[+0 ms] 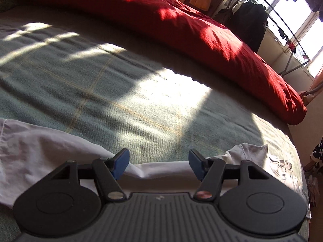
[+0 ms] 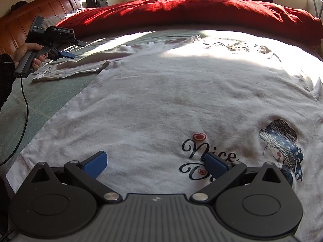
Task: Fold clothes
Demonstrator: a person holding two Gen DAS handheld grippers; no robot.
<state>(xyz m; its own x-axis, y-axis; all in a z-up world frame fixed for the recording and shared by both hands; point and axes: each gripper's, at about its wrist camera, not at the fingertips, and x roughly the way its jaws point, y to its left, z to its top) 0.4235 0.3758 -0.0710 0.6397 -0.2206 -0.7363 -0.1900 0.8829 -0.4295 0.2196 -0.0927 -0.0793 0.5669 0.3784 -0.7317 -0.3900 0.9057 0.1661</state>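
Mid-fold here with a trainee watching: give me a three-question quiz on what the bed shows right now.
1. True or false: the white printed T-shirt lies spread flat on the green checked blanket.
2. What colour is the bunched duvet behind it?
3. The left gripper is at the shirt's: A sleeve, B printed chest, C collar?

Key: 1 true. 2 red. 3 A; jaws open, cloth edge between them, ungripped.

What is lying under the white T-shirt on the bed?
The white T-shirt lies flat on a green blanket, seen beside it. Whatever is directly beneath the shirt is covered.
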